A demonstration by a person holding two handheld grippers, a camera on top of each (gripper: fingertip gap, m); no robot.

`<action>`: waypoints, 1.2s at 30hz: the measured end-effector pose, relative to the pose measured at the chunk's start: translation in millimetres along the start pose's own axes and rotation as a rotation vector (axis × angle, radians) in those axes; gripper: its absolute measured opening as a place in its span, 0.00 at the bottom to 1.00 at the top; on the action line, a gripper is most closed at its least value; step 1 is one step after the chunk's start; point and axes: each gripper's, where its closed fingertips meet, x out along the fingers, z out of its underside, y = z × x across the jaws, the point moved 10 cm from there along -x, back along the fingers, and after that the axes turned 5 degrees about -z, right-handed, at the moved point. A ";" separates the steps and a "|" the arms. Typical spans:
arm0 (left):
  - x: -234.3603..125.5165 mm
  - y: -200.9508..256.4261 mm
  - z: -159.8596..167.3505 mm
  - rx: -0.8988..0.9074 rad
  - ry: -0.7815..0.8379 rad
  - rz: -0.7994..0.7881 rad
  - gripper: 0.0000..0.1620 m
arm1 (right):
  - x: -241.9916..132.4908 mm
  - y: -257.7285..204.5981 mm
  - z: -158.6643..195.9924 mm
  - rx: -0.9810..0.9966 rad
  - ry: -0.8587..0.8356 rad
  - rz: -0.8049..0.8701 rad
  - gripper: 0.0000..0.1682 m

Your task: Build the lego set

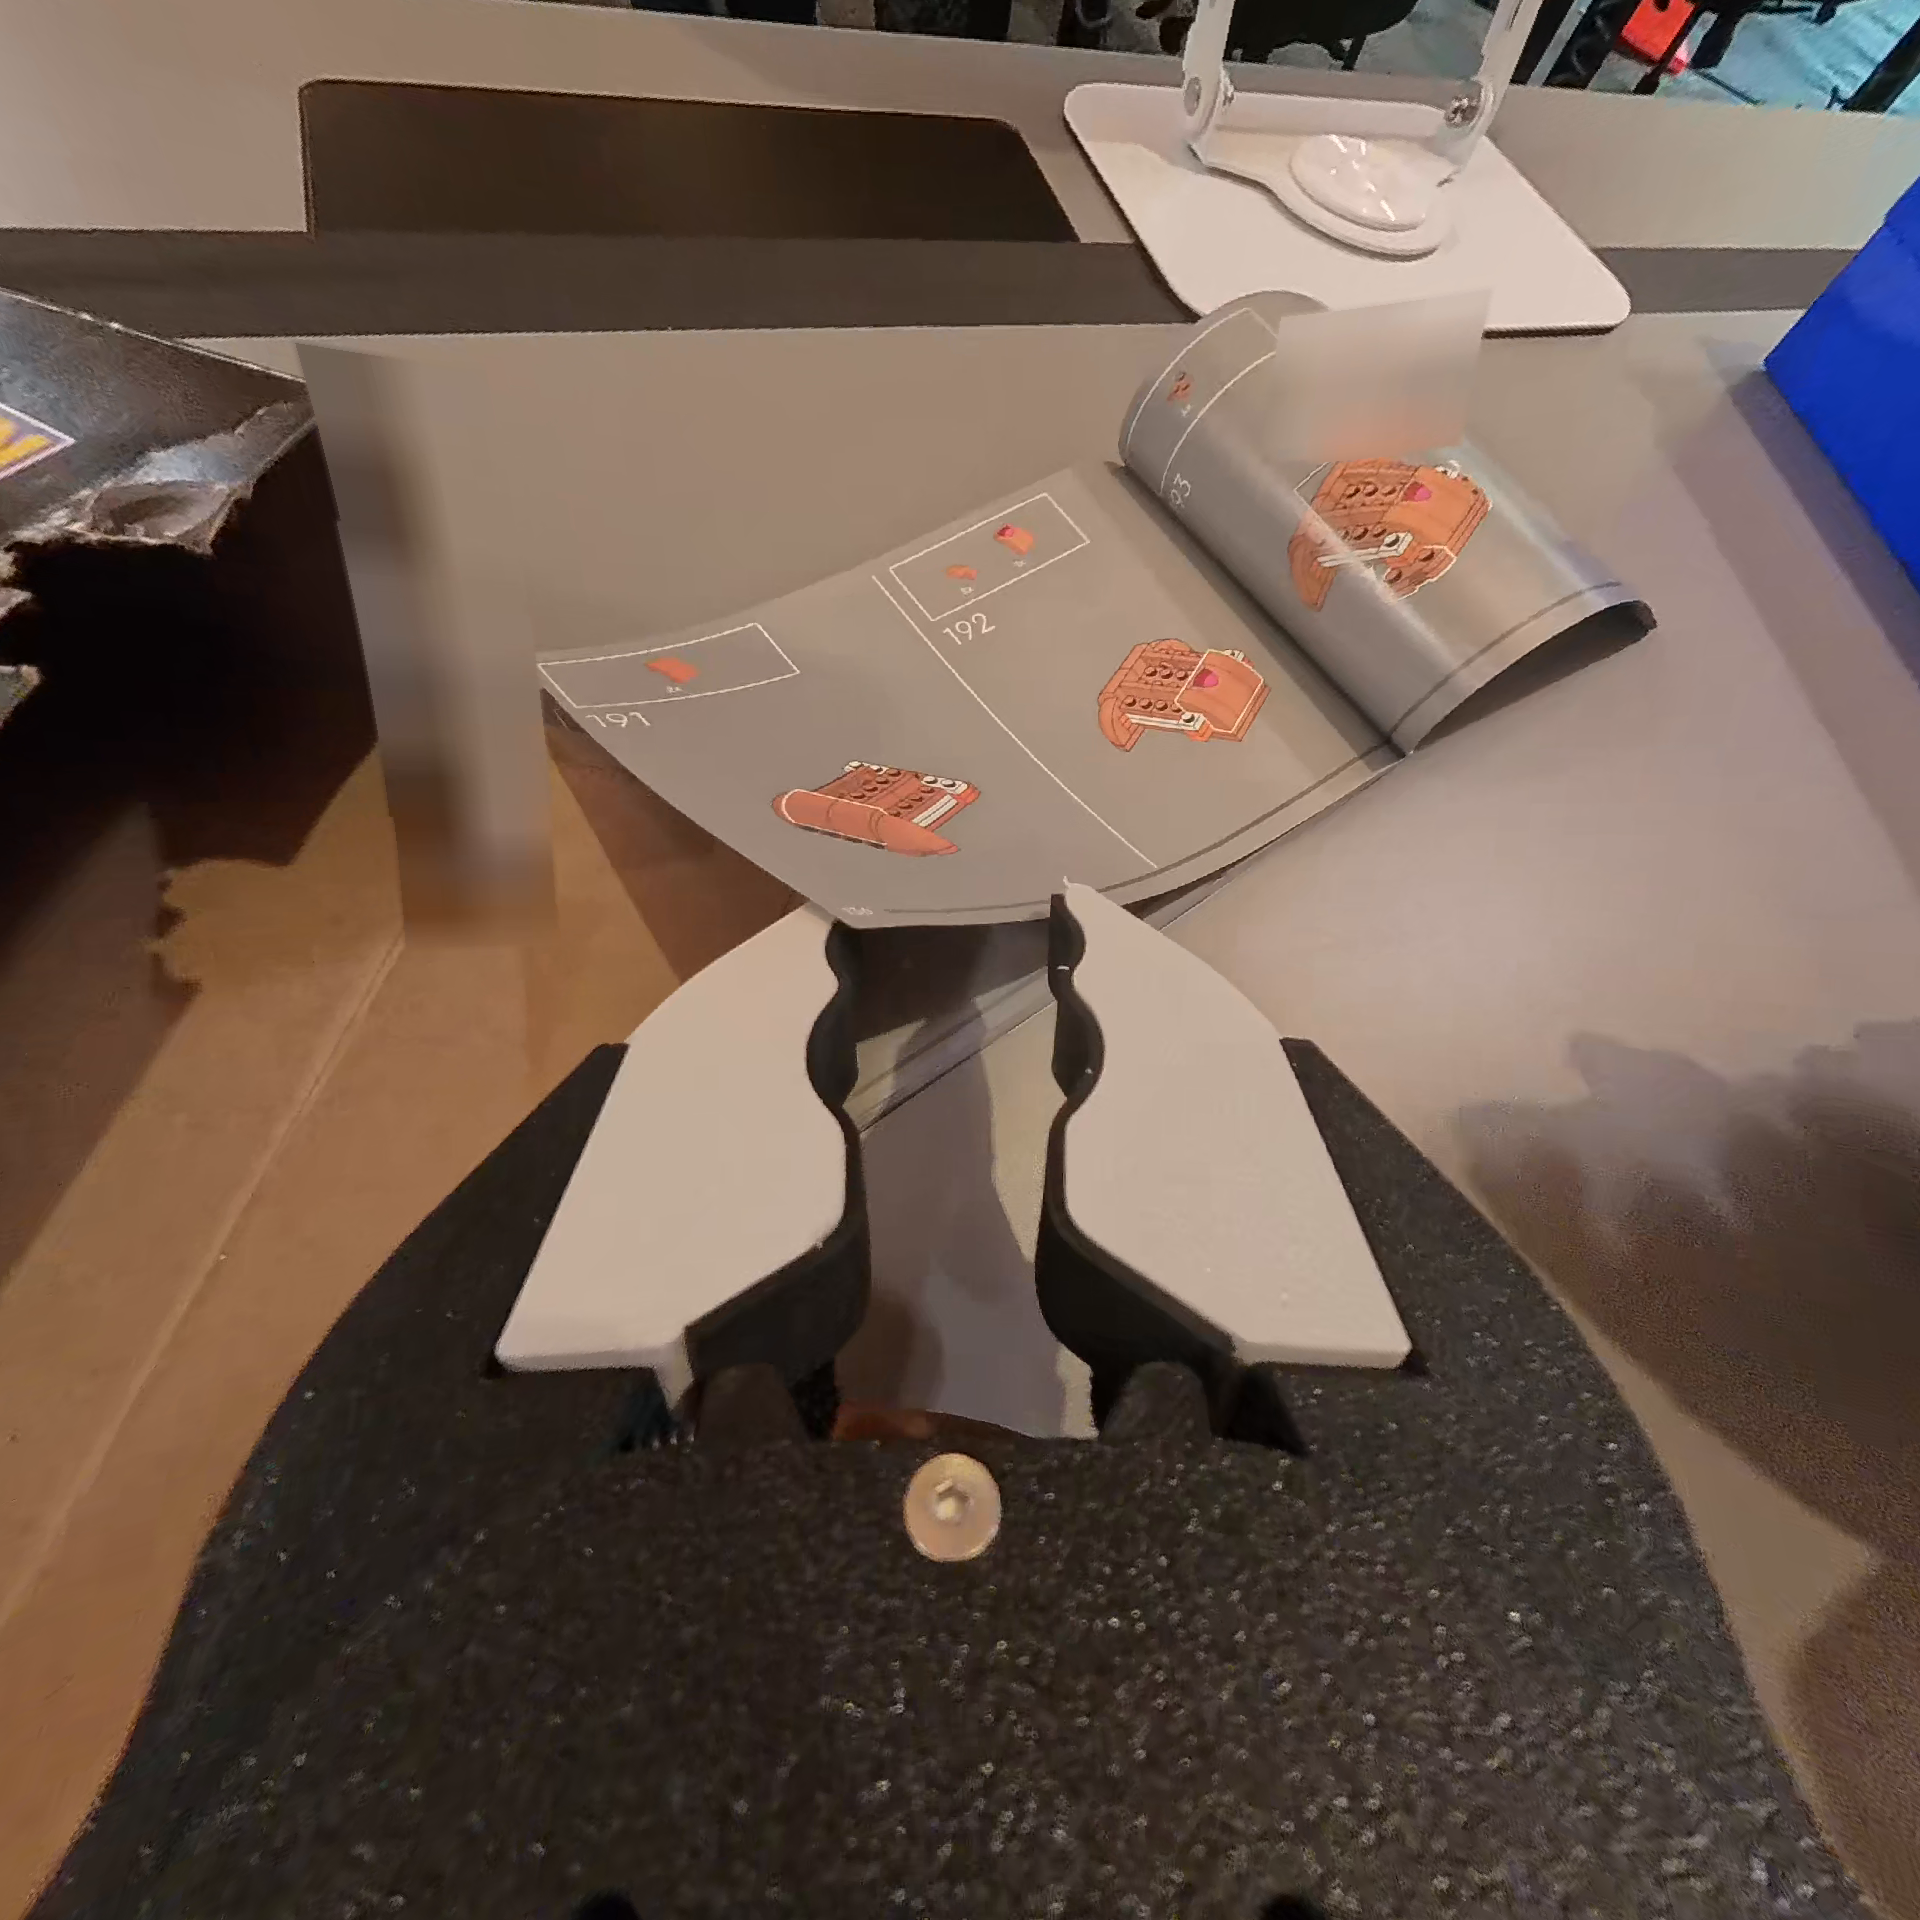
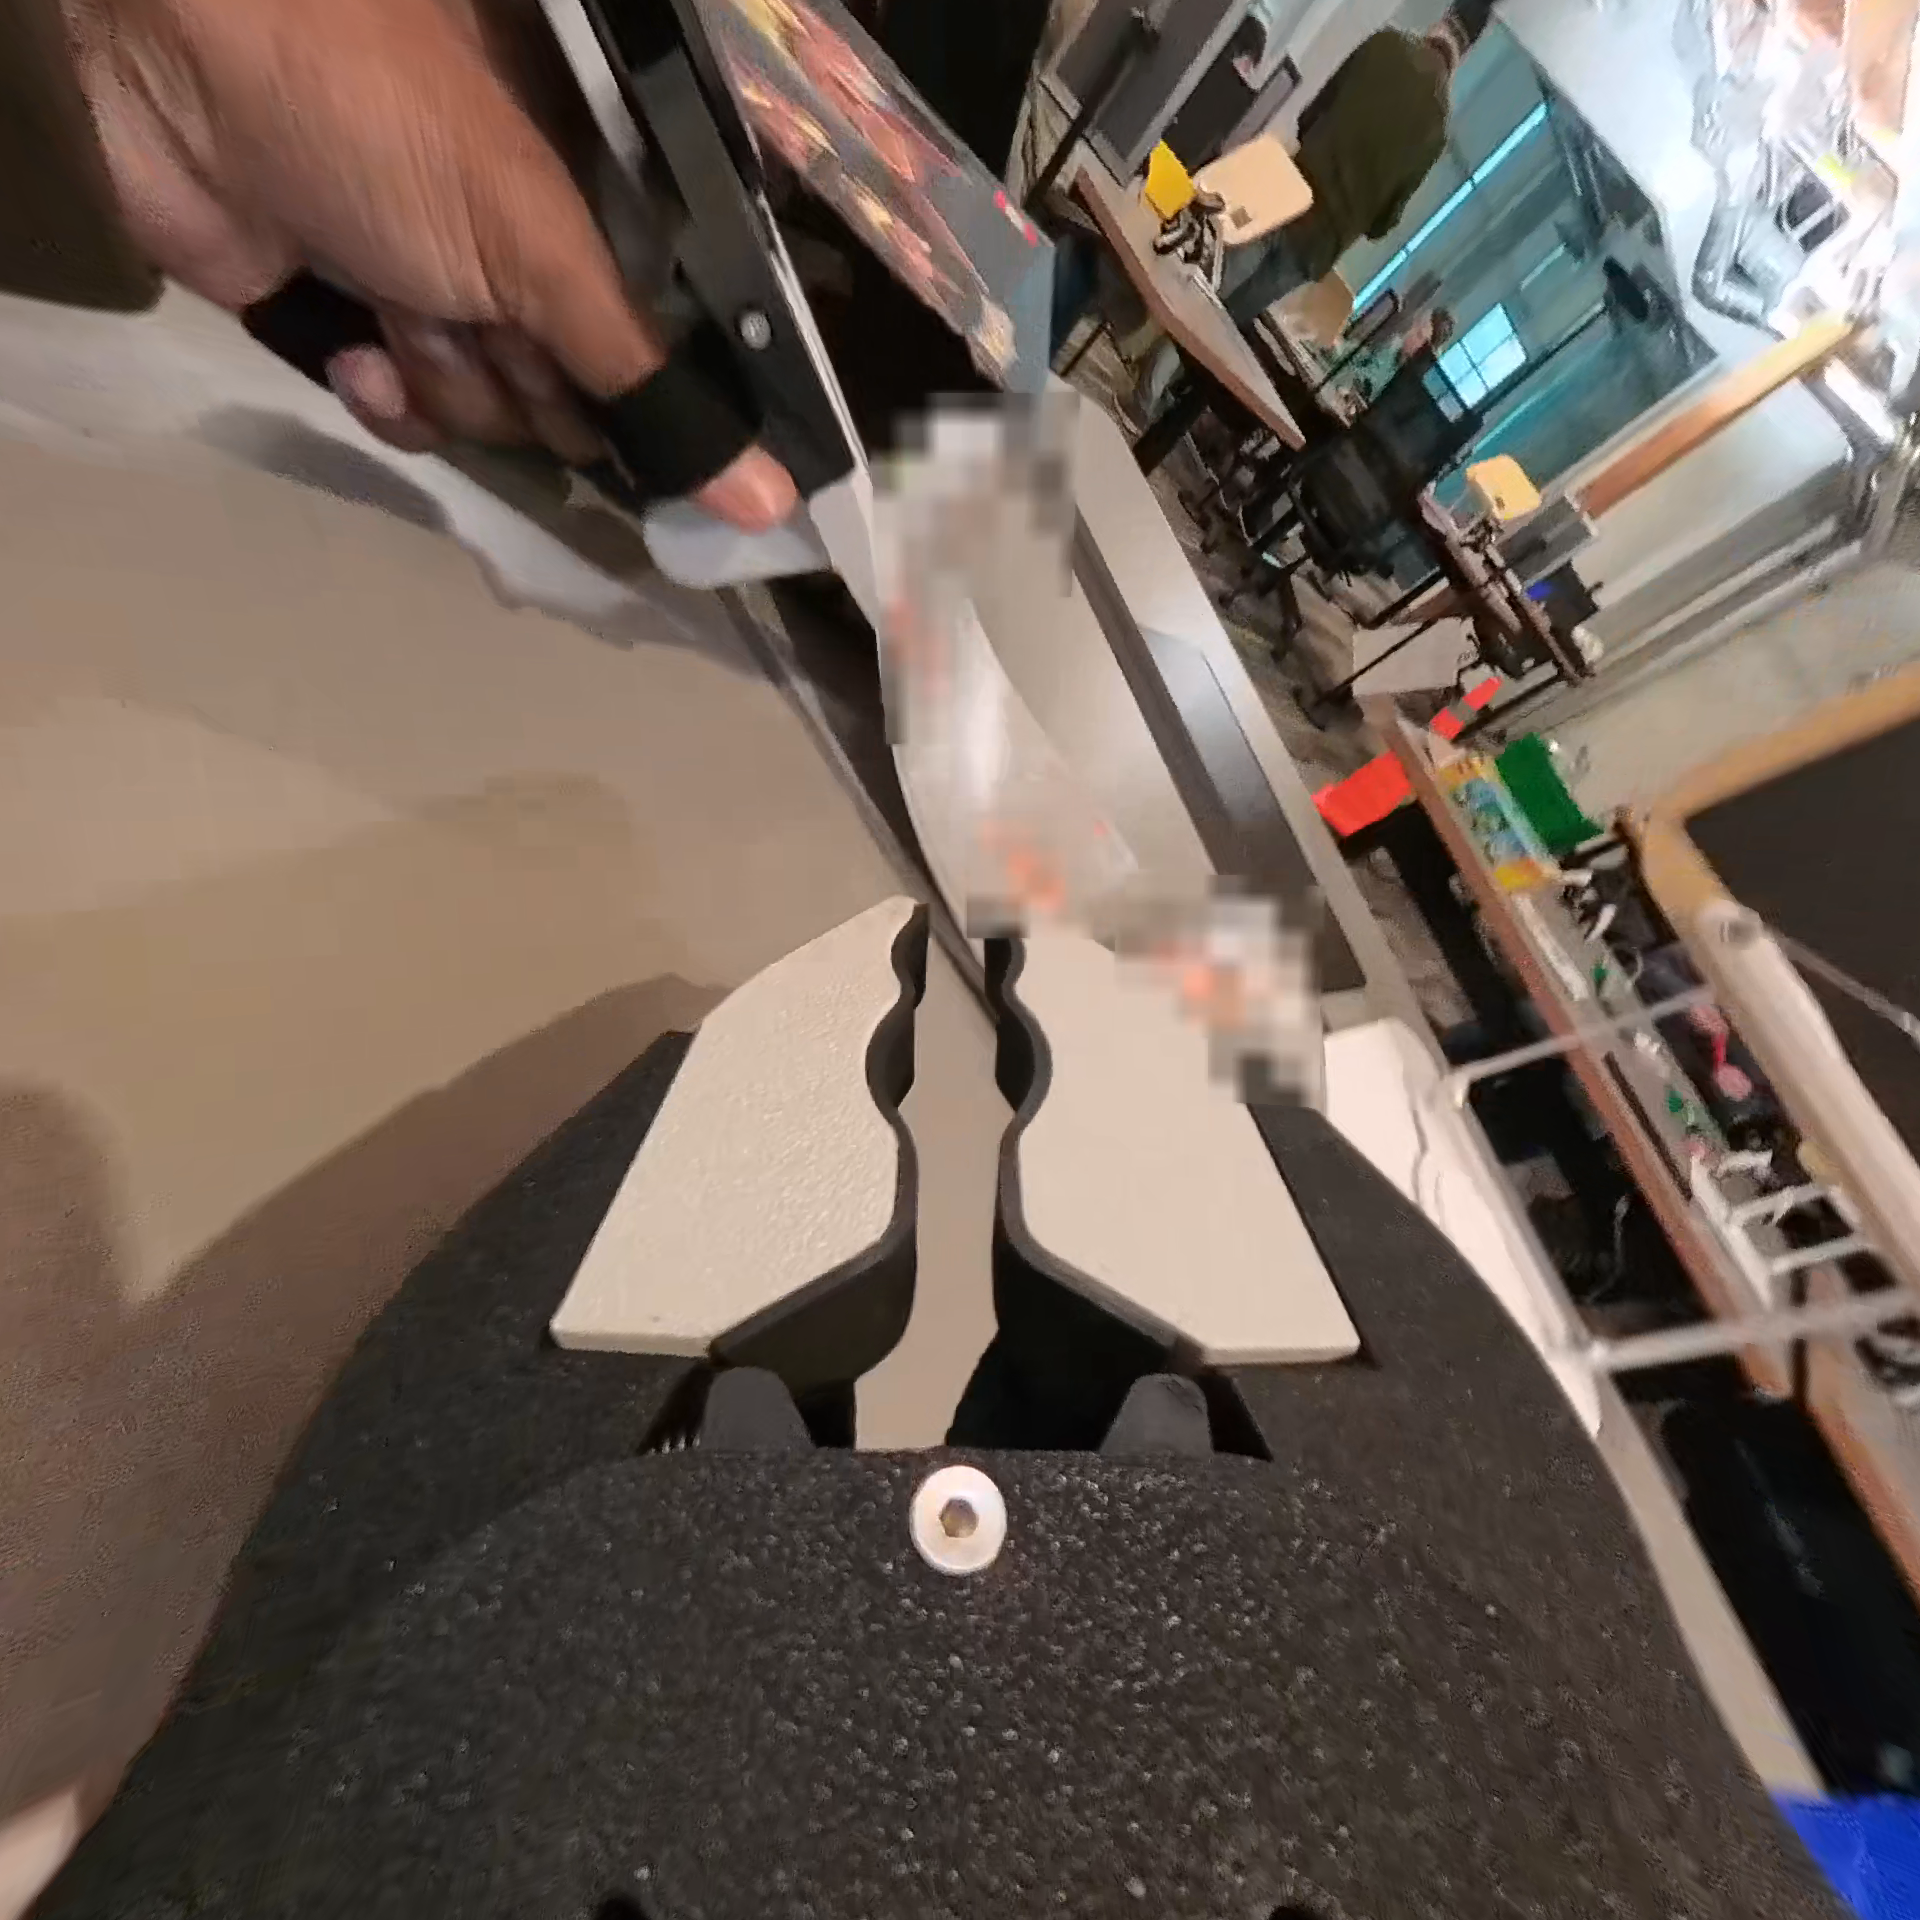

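Observation:
The open instruction booklet (image 1: 1039, 707) lies on the grey table with its pages arched up; they show orange brick assemblies. My left gripper (image 1: 956, 925) is open and empty, its tips just short of the lifted page's near edge. In the right wrist view the booklet (image 2: 935, 727) appears edge-on. My right gripper (image 2: 956, 945) is tilted, its jaws a narrow gap apart, and the page's edge runs into that gap. I cannot tell whether it is pinched. A hand (image 2: 416, 208) holds the left gripper, whose grey finger (image 2: 727, 551) shows at the upper left. No loose bricks are in view.
A torn black set box (image 1: 125, 468) and brown cardboard (image 1: 260, 1143) lie to the left. A grey panel (image 1: 675, 436) stands behind the booklet. A white stand (image 1: 1351, 197) is at the back right and a blue object (image 1: 1860, 416) at the right edge. A blurred hand (image 1: 1745, 1247) is at the right.

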 end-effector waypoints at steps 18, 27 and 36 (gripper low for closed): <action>-8.7 6.7 -7.7 -0.159 0.096 0.227 0.20 | 137.0 -3.2 -16.3 -0.146 -0.147 -0.069 0.13; -27.7 2.4 -12.1 0.197 0.037 -0.044 0.21 | 133.0 17.2 -9.9 -0.027 -0.143 0.042 0.00; -7.6 -6.7 12.8 0.481 -0.262 -0.302 0.16 | 131.6 20.2 -6.3 -0.004 -0.137 0.027 0.00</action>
